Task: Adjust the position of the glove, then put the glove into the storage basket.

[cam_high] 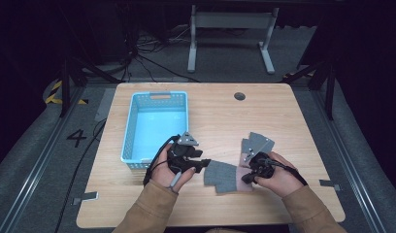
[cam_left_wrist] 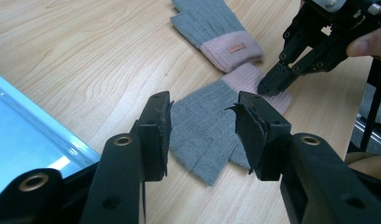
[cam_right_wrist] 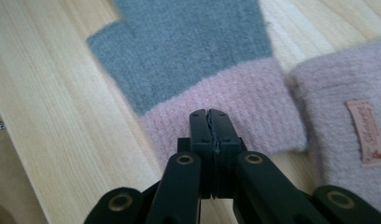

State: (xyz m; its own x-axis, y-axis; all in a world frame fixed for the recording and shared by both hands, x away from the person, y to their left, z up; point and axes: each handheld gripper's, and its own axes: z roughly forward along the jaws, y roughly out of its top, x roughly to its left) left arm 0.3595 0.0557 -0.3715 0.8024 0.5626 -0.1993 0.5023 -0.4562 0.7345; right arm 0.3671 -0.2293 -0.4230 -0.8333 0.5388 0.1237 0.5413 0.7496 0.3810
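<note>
Glove (cam_right_wrist: 198,60) fingertips beyond frame edge

Both forearms in tan sleeves come in low. The left black hand-held gripper (cam_high: 204,165) lies level, pointing toward the other hand, its jaws parted halfway. The right black hand-held gripper (cam_high: 246,177) angles downward, jaws pressed together.

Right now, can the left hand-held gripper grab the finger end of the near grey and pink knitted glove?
Probably yes. The left hand-held gripper has its jaws open, right in front of the grey and pink knitted glove, and nothing lies between them. The right hand-held gripper is at the pink cuff, away from the fingers.
</note>
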